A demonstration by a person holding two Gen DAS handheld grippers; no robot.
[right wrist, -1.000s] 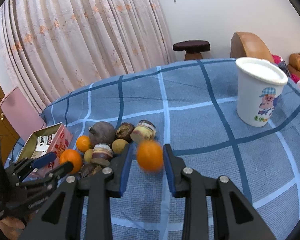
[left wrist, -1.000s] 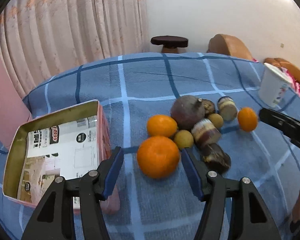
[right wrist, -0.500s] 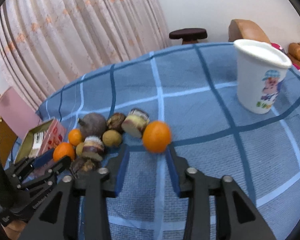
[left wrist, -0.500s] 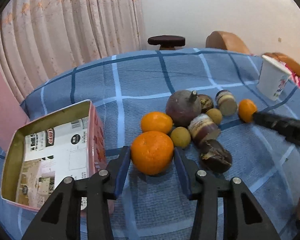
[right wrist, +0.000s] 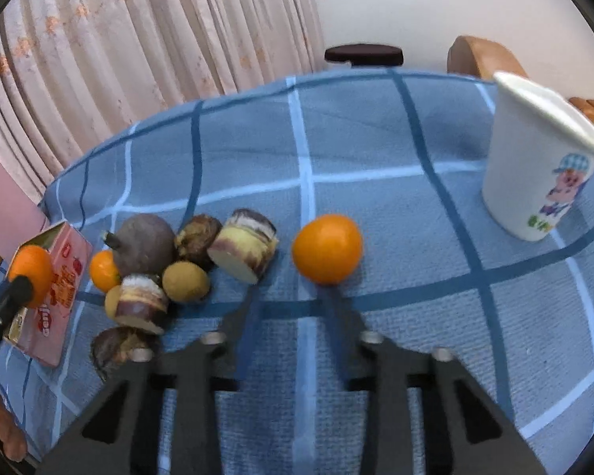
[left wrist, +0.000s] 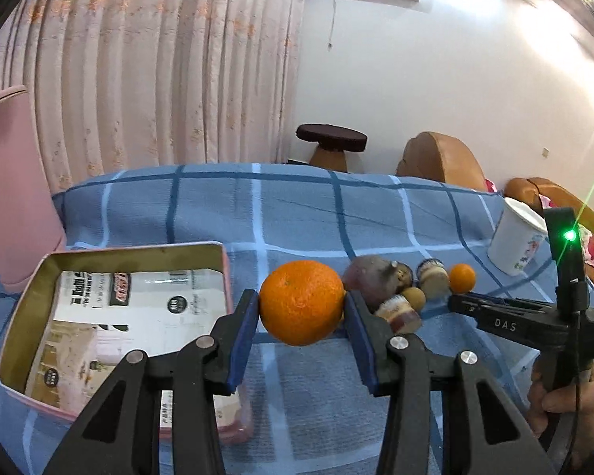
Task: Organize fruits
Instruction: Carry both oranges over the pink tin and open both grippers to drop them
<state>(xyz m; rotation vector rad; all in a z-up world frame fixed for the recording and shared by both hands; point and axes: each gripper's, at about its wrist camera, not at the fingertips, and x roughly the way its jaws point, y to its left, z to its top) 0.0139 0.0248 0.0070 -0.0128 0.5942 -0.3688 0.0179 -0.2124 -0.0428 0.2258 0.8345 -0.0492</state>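
Note:
My left gripper (left wrist: 301, 318) is shut on a large orange (left wrist: 301, 301) and holds it above the blue checked cloth, just right of the open pink tin box (left wrist: 115, 316). My right gripper (right wrist: 293, 308) is open and motion-blurred; a small orange (right wrist: 327, 248) lies on the cloth just beyond its tips. A heap of fruit lies left of it: a dark purple round fruit (right wrist: 143, 244), a small orange (right wrist: 103, 270), a cut sugarcane piece (right wrist: 244, 250), a longan (right wrist: 186, 281). The left gripper's orange also shows in the right wrist view (right wrist: 31, 270).
A white paper cup (right wrist: 534, 166) stands on the cloth at the right. The pink tin box (right wrist: 55, 289) holds a printed paper liner. A pink chair back (left wrist: 8, 198) is at the left edge, and a dark stool (left wrist: 330, 140) and brown sofa stand behind the table.
My left gripper closed on the large orange and lifted it off the cloth. My right gripper released the small orange onto the cloth and pulled back.

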